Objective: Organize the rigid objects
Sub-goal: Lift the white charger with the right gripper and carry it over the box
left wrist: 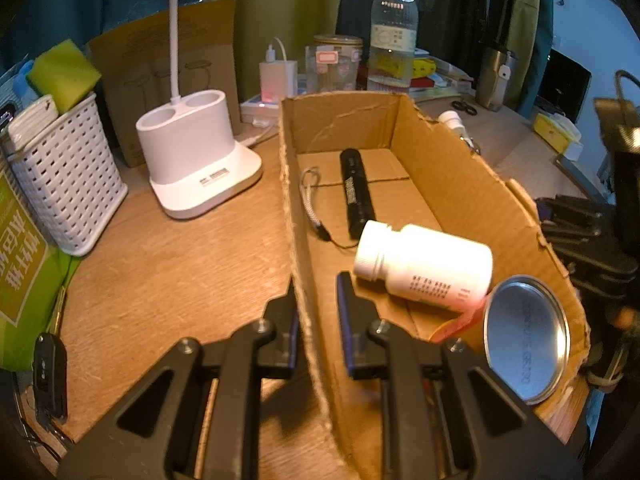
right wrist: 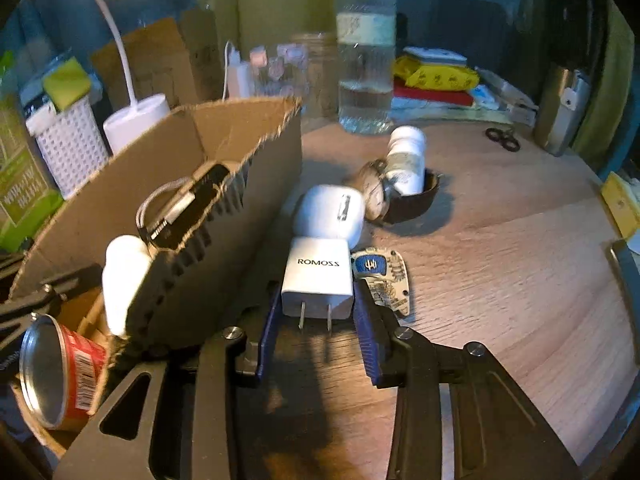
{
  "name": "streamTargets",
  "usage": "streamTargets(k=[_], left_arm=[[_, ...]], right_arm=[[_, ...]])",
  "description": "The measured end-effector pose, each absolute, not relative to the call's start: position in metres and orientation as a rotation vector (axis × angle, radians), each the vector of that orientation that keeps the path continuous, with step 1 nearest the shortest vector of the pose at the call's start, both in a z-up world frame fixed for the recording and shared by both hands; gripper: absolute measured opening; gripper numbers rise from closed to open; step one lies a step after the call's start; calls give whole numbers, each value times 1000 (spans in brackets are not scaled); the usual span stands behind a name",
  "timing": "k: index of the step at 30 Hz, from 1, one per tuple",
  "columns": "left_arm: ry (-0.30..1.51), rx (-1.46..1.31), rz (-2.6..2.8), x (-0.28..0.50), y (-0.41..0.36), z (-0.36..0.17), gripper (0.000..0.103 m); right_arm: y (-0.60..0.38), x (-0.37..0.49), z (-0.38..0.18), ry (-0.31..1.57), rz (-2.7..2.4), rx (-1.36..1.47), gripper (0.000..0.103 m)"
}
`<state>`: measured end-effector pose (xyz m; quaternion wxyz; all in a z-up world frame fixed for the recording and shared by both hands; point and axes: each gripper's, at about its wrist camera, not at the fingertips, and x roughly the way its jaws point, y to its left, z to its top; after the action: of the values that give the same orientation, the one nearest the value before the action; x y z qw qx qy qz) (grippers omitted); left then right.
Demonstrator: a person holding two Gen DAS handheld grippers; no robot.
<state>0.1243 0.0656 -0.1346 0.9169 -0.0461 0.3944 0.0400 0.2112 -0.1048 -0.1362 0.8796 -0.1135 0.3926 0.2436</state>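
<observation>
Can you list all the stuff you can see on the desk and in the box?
cardboard box: one, brown, mid-desk
flashlight: one, black, in box
pill bottle: one, white, in box
can: one, red, in box
charger: one, white, desk, beside box
water bottle: one, clear, behind box
basket: one, white, left
lamp base: one, white, left of box
left gripper: black, clamps box wall
right gripper: black, around charger

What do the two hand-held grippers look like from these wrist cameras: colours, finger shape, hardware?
Both look like the same design. The left hand-held gripper has matte black angular linkage arms with triangular cut-outs, silver pivot pins at the joints, and flat dark blue pads on its fingers. The right hand-held gripper has the same black frame and silver pins, with blue ribbed pads. No cables, markings or sleeves show.
</observation>
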Motion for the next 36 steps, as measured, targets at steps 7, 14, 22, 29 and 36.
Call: streamTargets(k=[7, 14, 22, 29, 36], left_arm=[[812, -95, 82, 124, 65, -135, 18], [812, -96, 82, 124, 65, -134, 18], [812, -95, 82, 124, 65, -134, 18], [812, -95, 82, 124, 65, -134, 18], [810, -88, 77, 124, 64, -133, 18]], right_arm=[[-119, 202, -115, 767, 487, -214, 37], [-120, 192, -98, 720, 487, -208, 37], [-117, 180, -79, 673, 498, -208, 37], [-106, 168, -63, 630, 528, -211, 37], [-90, 158, -54, 594, 610, -209, 37]])
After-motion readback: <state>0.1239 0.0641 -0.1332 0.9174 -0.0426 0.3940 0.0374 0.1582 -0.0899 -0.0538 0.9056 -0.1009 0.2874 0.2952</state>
